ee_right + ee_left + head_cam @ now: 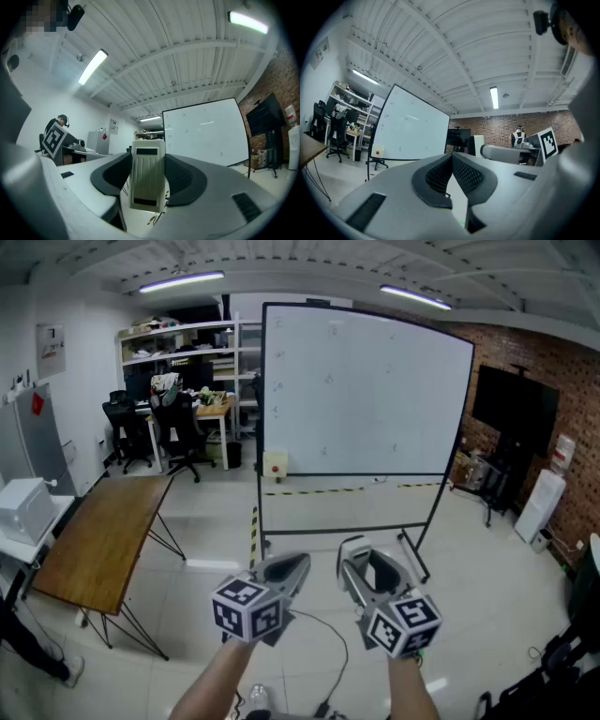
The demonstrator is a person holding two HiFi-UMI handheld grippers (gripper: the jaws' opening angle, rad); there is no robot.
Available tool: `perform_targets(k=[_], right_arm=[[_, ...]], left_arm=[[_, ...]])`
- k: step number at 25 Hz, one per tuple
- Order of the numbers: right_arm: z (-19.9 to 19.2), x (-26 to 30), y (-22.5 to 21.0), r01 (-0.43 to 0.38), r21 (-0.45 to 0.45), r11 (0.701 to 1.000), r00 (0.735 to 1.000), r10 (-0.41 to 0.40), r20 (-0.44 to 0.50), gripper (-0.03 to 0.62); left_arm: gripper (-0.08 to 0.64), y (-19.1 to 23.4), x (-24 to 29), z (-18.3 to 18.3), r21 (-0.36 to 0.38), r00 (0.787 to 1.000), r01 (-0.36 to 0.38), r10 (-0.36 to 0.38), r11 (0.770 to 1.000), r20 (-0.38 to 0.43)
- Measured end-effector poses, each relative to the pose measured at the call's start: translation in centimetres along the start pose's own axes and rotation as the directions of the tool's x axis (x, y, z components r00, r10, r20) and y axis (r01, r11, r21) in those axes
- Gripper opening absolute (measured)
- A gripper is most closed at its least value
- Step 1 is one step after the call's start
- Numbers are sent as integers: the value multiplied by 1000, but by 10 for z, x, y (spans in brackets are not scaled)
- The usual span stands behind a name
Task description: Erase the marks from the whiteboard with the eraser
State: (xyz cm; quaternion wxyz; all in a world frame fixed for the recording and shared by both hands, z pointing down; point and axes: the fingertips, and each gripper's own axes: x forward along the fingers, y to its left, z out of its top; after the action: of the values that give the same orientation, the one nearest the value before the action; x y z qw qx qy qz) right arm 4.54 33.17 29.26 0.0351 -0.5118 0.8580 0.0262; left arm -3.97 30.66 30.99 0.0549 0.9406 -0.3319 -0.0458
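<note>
Whiteboard (366, 395) in a thin black frame stands on the floor, well ahead of both grippers. Its face is mostly clean and white. A few small dark marks (328, 379) are dotted over it, far apart from each other. They are too small to read. A little cream box with a red spot (275, 463) sits by its lower left corner.

The right gripper (370, 568) is clamped on the eraser (147, 180). The eraser is a long cream-white block. It stands upright between the two dark pads, one pad on each side. It has fine ridges down its middle and a dark strip near the top and one near the bottom. It is not touching the whiteboard.

The left gripper (286, 570) holds nothing. Its two tips are pressed together. Both grippers are held low and near each other, each with a marker cube at the back.

A brown wooden table (103, 531) on thin black legs stands to the left. Black office chairs (183, 432) are behind it. A black screen (516, 409) hangs before a brick wall (553, 371) on the right. A yellow and black tape line (328, 490) runs along the floor under the whiteboard.
</note>
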Motion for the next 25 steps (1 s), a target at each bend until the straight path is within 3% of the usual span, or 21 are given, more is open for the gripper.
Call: perform_targets(k=[8, 16, 25], right_arm=[[-13, 83, -33, 27, -9, 1000, 1000, -27, -8, 233], [1, 214, -72, 111, -24, 994, 994, -111, -14, 233], [-3, 306, -110, 201, -21, 979, 979, -202, -15, 233]], left_arm=[[3, 81, 49, 6, 10, 1000, 16, -16, 1000, 3], [3, 200, 119, 41, 30, 996, 88, -88, 996, -16], [3, 284, 182, 48, 16, 985, 169, -169, 985, -31]])
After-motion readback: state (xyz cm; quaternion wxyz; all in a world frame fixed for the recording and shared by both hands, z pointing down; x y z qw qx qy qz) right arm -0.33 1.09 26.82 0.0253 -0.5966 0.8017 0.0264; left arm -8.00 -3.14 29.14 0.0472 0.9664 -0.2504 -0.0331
